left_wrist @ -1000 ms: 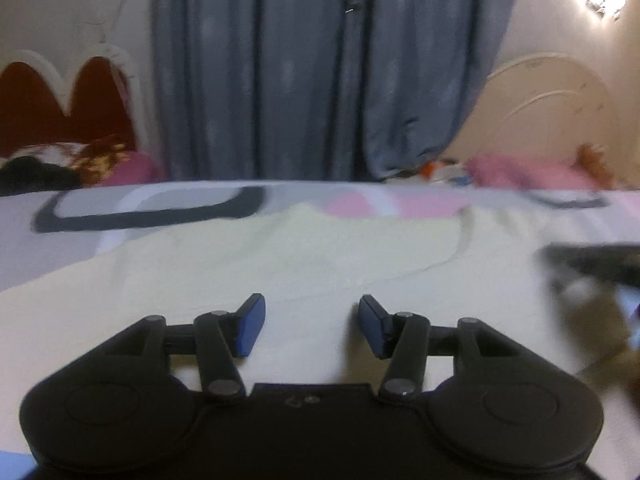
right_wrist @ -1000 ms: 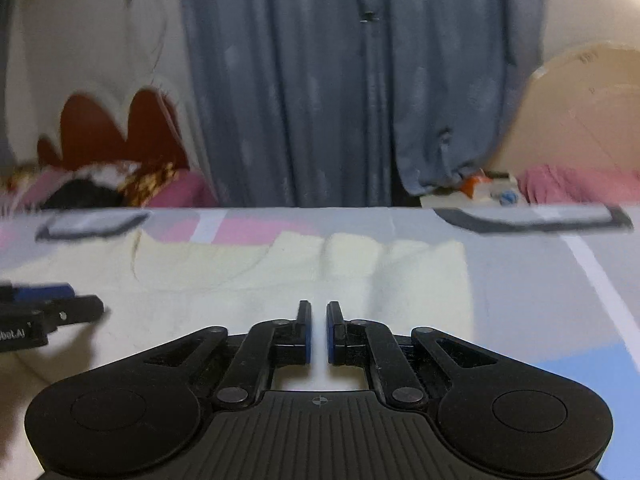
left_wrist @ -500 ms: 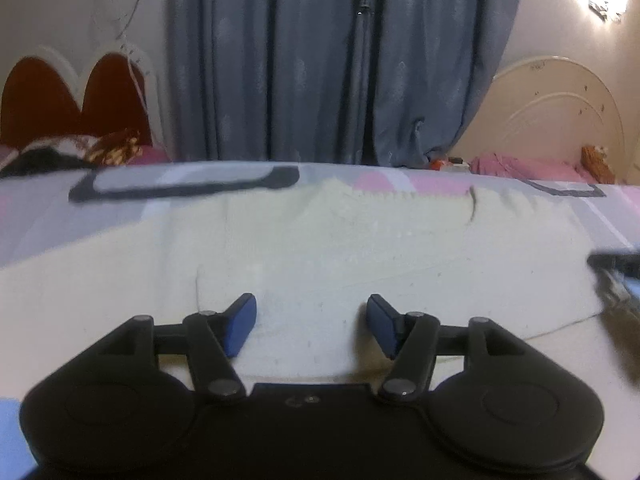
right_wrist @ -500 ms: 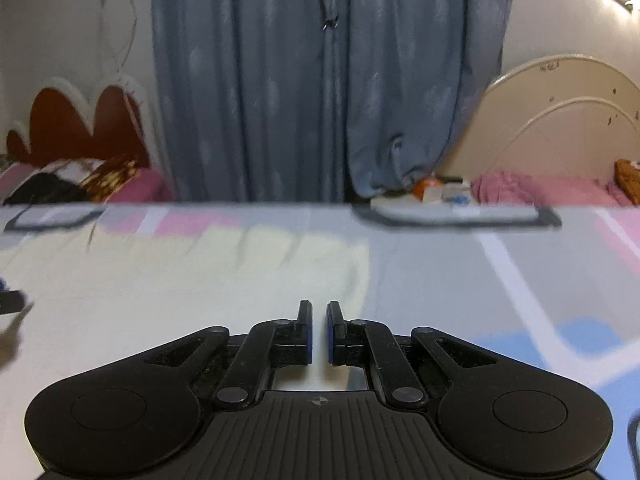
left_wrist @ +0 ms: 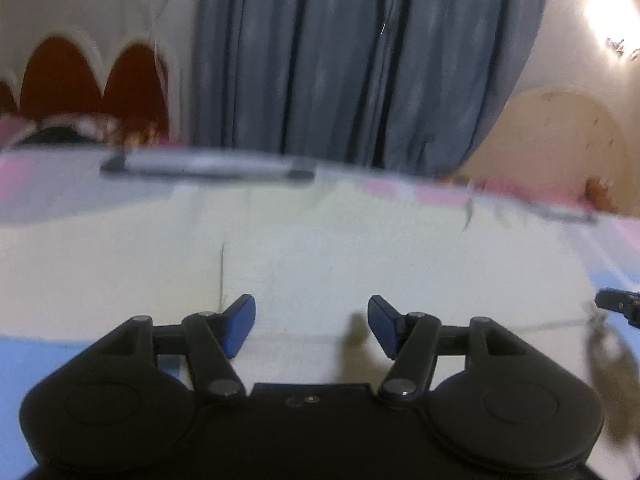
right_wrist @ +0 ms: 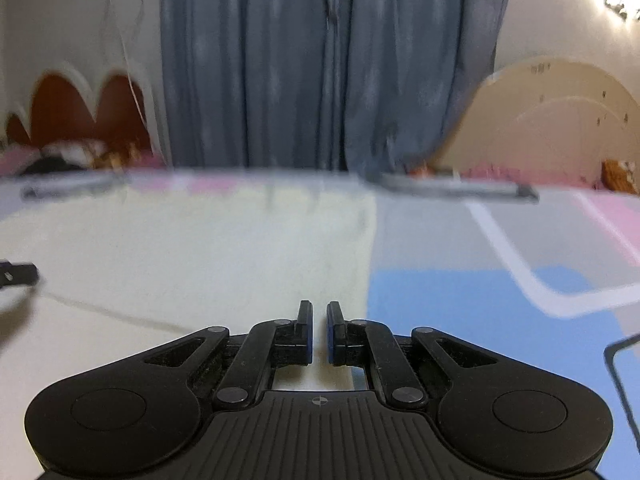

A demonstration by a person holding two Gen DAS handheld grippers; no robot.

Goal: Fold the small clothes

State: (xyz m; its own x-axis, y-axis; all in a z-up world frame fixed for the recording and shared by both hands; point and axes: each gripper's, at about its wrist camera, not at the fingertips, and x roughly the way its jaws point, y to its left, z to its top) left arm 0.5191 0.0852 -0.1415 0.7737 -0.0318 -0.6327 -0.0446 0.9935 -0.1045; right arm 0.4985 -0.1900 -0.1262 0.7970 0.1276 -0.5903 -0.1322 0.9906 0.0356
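Observation:
A pale yellow garment (left_wrist: 360,248) lies flat on a patterned bed sheet; it also shows in the right wrist view (right_wrist: 192,256), with its right edge near the gripper. My left gripper (left_wrist: 311,322) is open and empty, low over the garment's near edge. My right gripper (right_wrist: 319,330) is nearly closed with a thin gap between its blue pads, holding nothing, at the garment's near right corner. Each gripper's tip shows at the edge of the other's view: the right one (left_wrist: 618,304) and the left one (right_wrist: 18,274).
The sheet (right_wrist: 500,288) has pink, grey, blue and white shapes. Blue curtains (left_wrist: 360,60) hang behind the bed. A dark red scalloped headboard (left_wrist: 92,80) stands at the left and a cream headboard (right_wrist: 560,120) at the right, with pillows and clutter along the far side.
Both grippers have pulled back toward the garment's near edge and apart from each other. The left jaws opened a little wider. The right jaws kept their narrow gap.

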